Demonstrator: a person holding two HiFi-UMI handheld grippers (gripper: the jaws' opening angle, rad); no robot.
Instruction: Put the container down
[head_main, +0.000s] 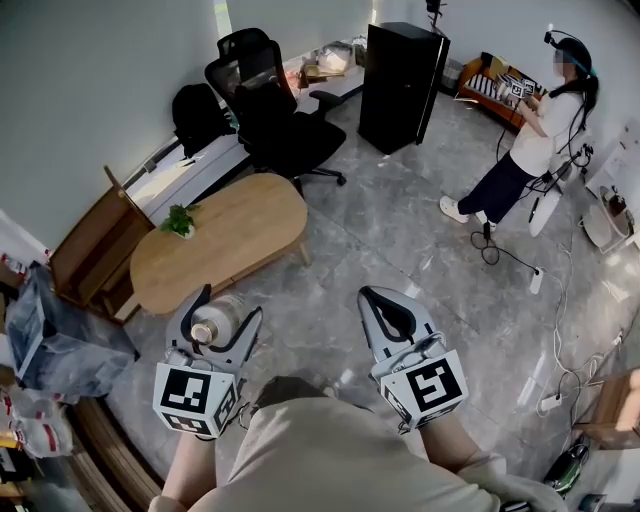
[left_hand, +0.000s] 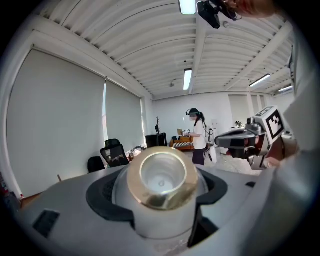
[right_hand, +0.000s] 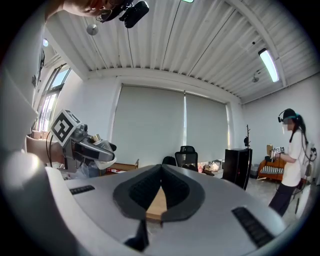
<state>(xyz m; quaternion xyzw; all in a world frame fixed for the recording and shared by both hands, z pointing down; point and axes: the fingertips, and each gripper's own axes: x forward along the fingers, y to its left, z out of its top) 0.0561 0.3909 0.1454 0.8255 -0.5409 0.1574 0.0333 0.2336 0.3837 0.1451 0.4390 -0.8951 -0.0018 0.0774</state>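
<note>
The container (head_main: 213, 325) is a clear jar with a gold rim, held up in the air between the fingers of my left gripper (head_main: 228, 305), which is shut on it. In the left gripper view the container (left_hand: 162, 182) fills the jaws of the left gripper (left_hand: 161, 192), its gold mouth facing the camera. My right gripper (head_main: 372, 296) hangs beside it to the right, shut and empty. In the right gripper view its jaws (right_hand: 161, 167) meet at the tips; the left gripper (right_hand: 102, 147) shows at the left. Both hang over the grey tiled floor.
An oval wooden table (head_main: 220, 240) with a small green plant (head_main: 179, 220) stands just ahead of the left gripper. Beyond are a black office chair (head_main: 265, 100), a black cabinet (head_main: 400, 85) and a standing person (head_main: 540, 130). Cables (head_main: 500, 250) lie on the floor at right.
</note>
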